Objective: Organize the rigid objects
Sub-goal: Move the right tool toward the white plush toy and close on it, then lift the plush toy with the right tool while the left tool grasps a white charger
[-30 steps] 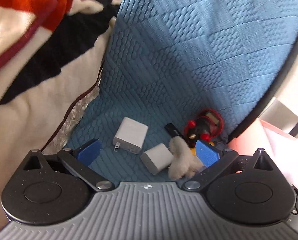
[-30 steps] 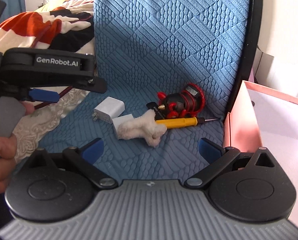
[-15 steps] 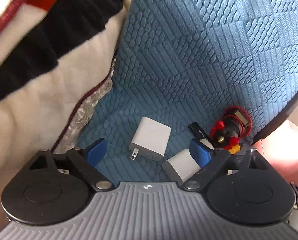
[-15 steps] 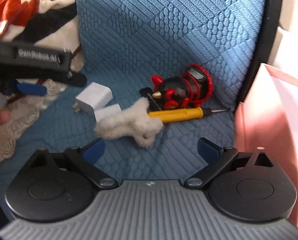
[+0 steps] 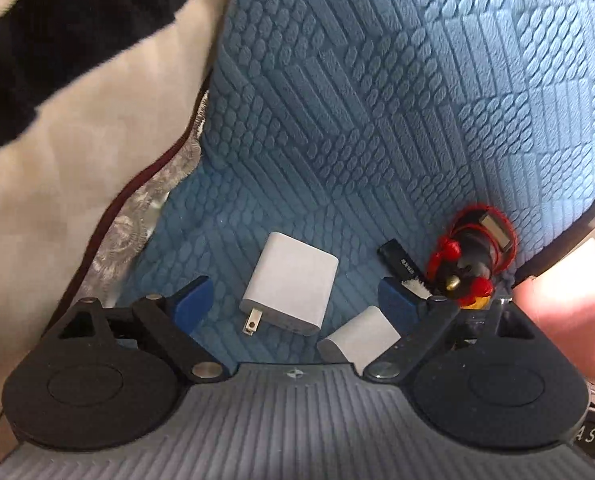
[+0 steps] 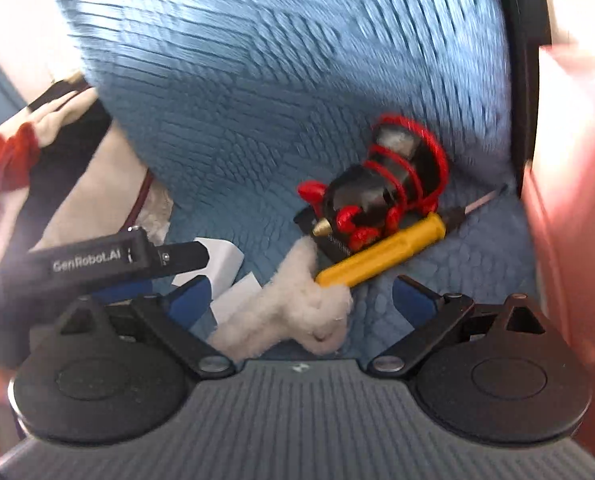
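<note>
Both of our grippers have come down closer to the little pile since a second ago, and the left gripper (image 5: 295, 300) has narrowed its jaws partway in that time; they now stand apart around the white charger (image 5: 291, 289), its plug prongs toward us, without pressing on it. A second, smaller white block (image 5: 361, 338) lies just beside the left gripper's right finger, low against our frame. Our right gripper (image 6: 301, 300) also hangs with its fingers spread and nothing clamped, the fluffy white toy (image 6: 293, 316) lying between them. Touching the toy's far end is the yellow screwdriver (image 6: 381, 254), and behind it sits the black-and-red gadget (image 6: 381, 188) wound in red cord, with a black stick (image 5: 401, 262) beside it. All of it rests on the blue quilted cushion (image 5: 377, 120), near its lower right corner. To the left lies a cream, black and red blanket (image 5: 57, 140); to the right, a pink box (image 6: 573, 200). Both grippers tilt downward at the cushion, and in the right view the left one reaches in from the left over the charger.
</note>
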{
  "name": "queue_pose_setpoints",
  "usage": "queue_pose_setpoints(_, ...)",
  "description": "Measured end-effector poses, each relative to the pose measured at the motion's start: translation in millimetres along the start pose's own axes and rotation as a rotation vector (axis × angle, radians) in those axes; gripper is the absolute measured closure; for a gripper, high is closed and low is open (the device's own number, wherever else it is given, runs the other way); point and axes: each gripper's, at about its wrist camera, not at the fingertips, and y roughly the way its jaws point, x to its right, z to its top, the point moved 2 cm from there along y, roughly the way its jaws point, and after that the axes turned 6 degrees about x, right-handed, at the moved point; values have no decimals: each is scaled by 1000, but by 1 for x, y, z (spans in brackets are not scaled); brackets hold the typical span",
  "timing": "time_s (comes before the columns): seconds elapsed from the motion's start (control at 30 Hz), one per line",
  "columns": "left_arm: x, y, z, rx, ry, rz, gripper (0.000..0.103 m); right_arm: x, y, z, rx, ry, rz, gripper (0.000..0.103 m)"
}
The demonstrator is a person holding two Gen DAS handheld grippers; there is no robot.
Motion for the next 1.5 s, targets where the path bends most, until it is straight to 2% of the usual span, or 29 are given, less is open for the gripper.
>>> queue_pose_setpoints(0.1, 1, 9, 0, -5, 22, 38, 11, -1, 12, -2, -63, 22, 15, 7)
queue_pose_setpoints(0.13, 0, 12, 0, -11, 25, 46, 11, -4, 13, -2, -58, 6, 16, 11)
queue_pose_setpoints(0.2, 0, 18, -1, -26, 28, 53, 11, -8, 17, -2, -72, -12, 18, 30)
queue_pose_setpoints(0.3, 1, 24, -1, -38, 43, 63, 11, -8, 20, -1, -91, 2, 29, 36)
queue_pose_setpoints(0.4, 1, 31, -2, -56, 39, 64, 11, -11, 17, 4, -89, -45, 14, 44)
queue_pose_setpoints(0.47, 1, 33, -3, -49, 37, 75, 11, -8, 14, 7, -83, -57, 11, 44)
queue_pose_setpoints(0.57, 5, 35, -4, -41, 87, 114, 11, -8, 6, 10, -75, -78, 12, 45)
queue_pose_setpoints(0.7, 11, 38, -8, -31, 149, 136, 11, -11, -1, 9, -49, -181, -30, 45)
queue_pose_setpoints(0.87, 18, 44, -13, -4, 219, 174, 13, -14, 6, 4, -96, -257, -76, 46)
queue_pose_setpoints(0.93, 19, 43, -14, 9, 225, 162, 17, -14, 9, 3, -108, -296, -95, 46)
queue_pose_setpoints(1.03, 20, 42, -13, 22, 229, 156, 29, -10, 12, 2, -116, -286, -88, 46)
queue_pose_setpoints(1.1, 22, 39, -13, 29, 239, 147, 43, -8, 15, 2, -117, -264, -81, 46)
queue_pose_setpoints(1.27, 21, 33, -15, 23, 204, 116, 44, -11, 8, 1, -95, -295, -78, 53)
queue_pose_setpoints(1.5, 19, 10, -18, 35, 155, 74, 45, -15, -16, -8, -73, -354, -86, 54)
